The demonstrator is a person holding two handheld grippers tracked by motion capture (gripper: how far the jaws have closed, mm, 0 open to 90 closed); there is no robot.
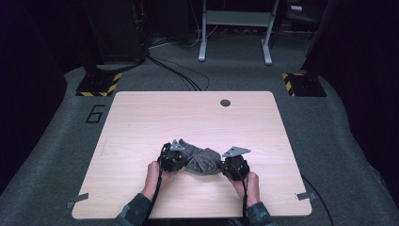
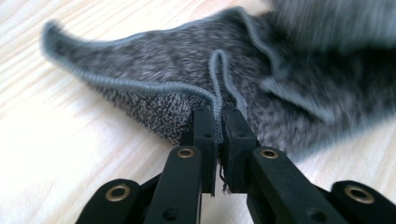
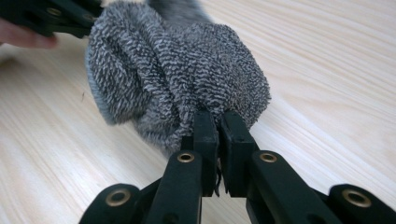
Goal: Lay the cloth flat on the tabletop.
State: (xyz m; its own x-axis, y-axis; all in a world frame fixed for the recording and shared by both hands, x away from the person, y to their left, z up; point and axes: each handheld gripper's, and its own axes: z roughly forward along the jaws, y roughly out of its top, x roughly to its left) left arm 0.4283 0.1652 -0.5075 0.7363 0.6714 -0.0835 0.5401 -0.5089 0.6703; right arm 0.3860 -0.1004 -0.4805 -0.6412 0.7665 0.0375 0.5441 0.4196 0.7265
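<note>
Forearms and hands are entered at the near table (image 1: pixel 141 117) edge. Left gripper (image 1: pixel 172 159): jaws clamped on the bound hem of a grey knitted cloth (image 1: pixel 201 161). Right gripper (image 1: pixel 234 165): jaws pinched on a bunched fold at the opposite end. Cloth lies crumpled between both, near-centre; judged light, soft, limp, best taken by hems or corners.

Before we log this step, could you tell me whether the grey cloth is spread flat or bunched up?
Bunched up: the grey cloth lies crumpled in folds between both tools, not flat.
</note>
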